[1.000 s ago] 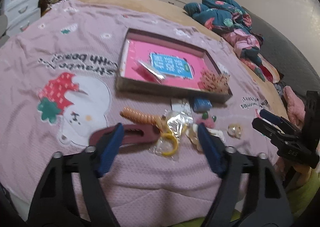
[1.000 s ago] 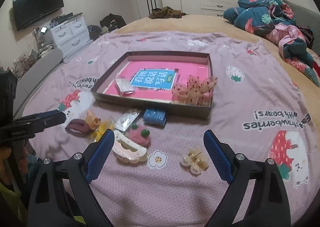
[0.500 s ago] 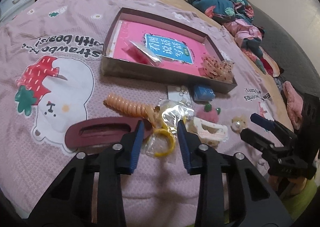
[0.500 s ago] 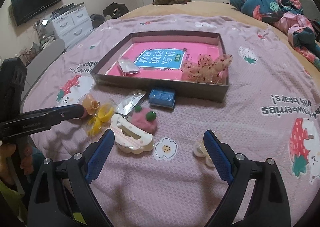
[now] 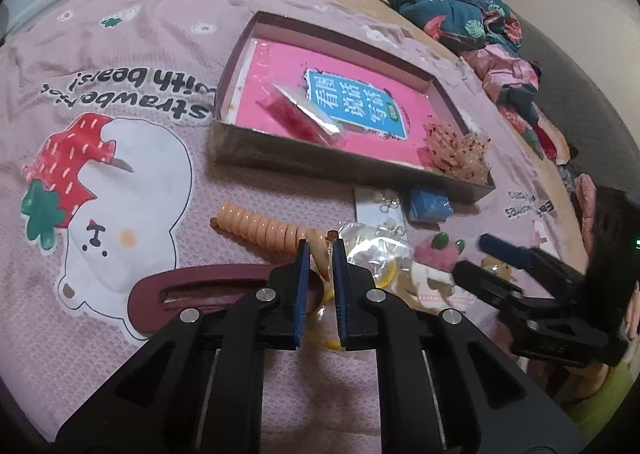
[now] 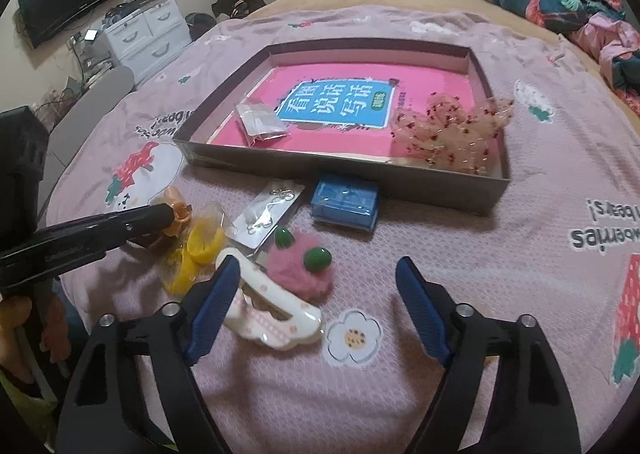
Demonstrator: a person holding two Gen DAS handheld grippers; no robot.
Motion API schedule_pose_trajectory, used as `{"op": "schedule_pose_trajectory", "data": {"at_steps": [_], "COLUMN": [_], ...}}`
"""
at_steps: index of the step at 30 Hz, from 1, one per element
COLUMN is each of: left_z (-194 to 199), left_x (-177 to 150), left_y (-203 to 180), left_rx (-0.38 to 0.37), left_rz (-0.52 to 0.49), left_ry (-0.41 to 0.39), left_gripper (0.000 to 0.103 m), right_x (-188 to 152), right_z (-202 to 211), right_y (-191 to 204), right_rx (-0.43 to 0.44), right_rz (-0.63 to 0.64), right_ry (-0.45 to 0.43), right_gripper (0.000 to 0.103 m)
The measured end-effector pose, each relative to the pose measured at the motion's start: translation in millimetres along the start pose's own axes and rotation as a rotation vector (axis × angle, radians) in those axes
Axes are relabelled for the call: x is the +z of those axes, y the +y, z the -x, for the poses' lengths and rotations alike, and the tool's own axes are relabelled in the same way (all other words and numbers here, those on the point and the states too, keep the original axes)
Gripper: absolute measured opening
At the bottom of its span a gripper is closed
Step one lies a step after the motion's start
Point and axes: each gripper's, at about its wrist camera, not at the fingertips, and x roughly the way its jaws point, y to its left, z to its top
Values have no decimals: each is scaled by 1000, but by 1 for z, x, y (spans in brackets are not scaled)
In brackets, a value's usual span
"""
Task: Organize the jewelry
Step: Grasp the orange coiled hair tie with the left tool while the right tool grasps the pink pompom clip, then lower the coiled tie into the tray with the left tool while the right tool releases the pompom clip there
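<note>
My left gripper (image 5: 319, 268) is shut on the near end of an orange spiral hair tie (image 5: 260, 230) that lies on the pink bedspread. The right wrist view shows the same left gripper (image 6: 166, 214) pinching that orange end. My right gripper (image 6: 317, 268) hangs low over the bed, jaws closing, pads touching nothing. A white claw clip (image 6: 276, 314) lies by its left finger, beside a pink pompom (image 6: 300, 270). In the left wrist view a small gold clip (image 5: 496, 266) shows between the right gripper's (image 5: 474, 254) fingers. The open box (image 6: 340, 170) holds a pink book.
A maroon hair clip (image 5: 200, 286) lies under my left gripper. A yellow piece in a clear bag (image 6: 204, 244), an earring card (image 6: 268, 210) and a small blue box (image 6: 346, 204) sit before the box. Inside are a sheer scrunchie (image 6: 448, 134) and a clear packet (image 6: 262, 124).
My left jaws went from wide open to shut on the spiral tie's end. My right gripper sank toward the bed and its jaws narrowed; the gold clip slid behind its right finger.
</note>
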Motion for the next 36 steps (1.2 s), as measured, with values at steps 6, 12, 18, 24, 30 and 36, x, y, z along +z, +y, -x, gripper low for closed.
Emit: {"op": "schedule_pose_trajectory", "data": {"at_steps": [6, 12, 18, 24, 30, 36], "left_z": [13, 25, 34, 41, 41, 34], "left_x": [8, 17, 27, 40, 63, 85], "left_y": [1, -8, -23, -36, -54, -64], "left_rx": [-2, -11, -35, -59, -75, -74], "left_rz": [-7, -26, -54, -82, -117, -144], "left_ry": [-34, -63, -87, -108, -131, -142], "left_gripper": [5, 4, 3, 3, 3, 0], "right_x": [10, 15, 22, 28, 36, 54], "right_z": [-20, -17, 10, 34, 57, 71], "right_y": [1, 0, -12, -32, -50, -62], "right_rx": [66, 70, 33, 7, -21, -54], "right_rz": [-51, -49, -47, -78, -103, -100], "right_ry": [61, 52, -27, -80, -136, -185], "right_gripper": [38, 24, 24, 24, 24, 24]}}
